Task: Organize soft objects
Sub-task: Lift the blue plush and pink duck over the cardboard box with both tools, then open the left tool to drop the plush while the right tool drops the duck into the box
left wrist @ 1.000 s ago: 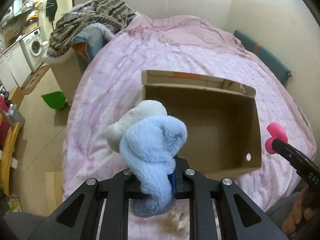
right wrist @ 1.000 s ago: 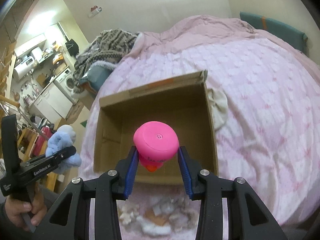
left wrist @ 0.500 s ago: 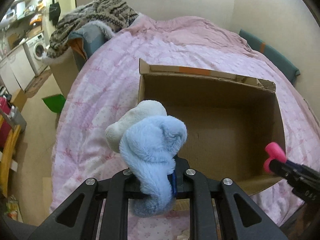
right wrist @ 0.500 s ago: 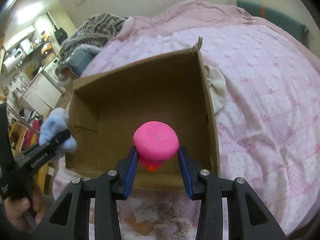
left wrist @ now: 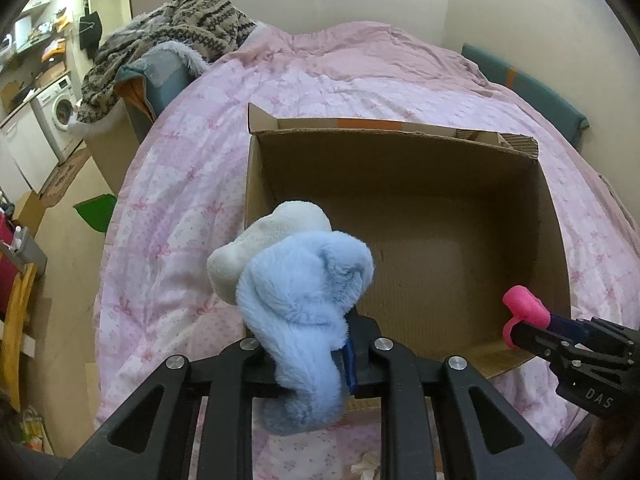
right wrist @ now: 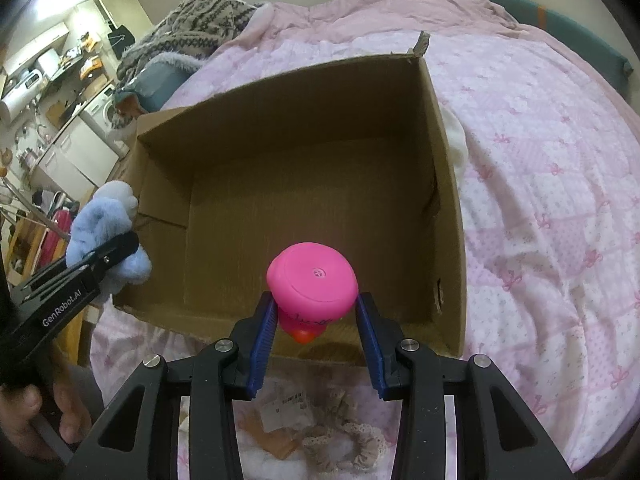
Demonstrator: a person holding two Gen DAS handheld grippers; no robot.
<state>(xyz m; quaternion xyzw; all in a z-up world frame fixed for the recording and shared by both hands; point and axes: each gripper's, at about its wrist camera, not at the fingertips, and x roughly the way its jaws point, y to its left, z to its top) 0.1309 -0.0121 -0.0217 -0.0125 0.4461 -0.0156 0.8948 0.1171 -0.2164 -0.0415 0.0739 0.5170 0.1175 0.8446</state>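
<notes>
Looking along the left gripper [left wrist: 316,344] in the left wrist view, its jaws are pinched on one blue and white plush toy [left wrist: 296,280], which hangs at lower centre over the near left corner of one open cardboard box [left wrist: 256,184]. The box fills the middle of the frame on a pink quilt [left wrist: 172,184]; its floor is bare brown card with free room across to the far wall and the right wall. At lower right the right gripper [left wrist: 520,316] reaches in just above the near right rim, clamping one pink toy [left wrist: 524,306]. In the right wrist view, the right gripper [right wrist: 316,312] has its two blue pads [right wrist: 262,344] pressed on either side of the pink toy [right wrist: 312,280], held at lower centre above the box's near edge [right wrist: 280,350], with the whole box floor open beyond it. At the left edge of the frame the left gripper [right wrist: 116,252] holds the plush toy [right wrist: 108,220] just outside the box's left wall, and a hand [right wrist: 36,416] grips its handle. One lace scrunchie [right wrist: 344,440] lies at the bottom, in front of the box.
</notes>
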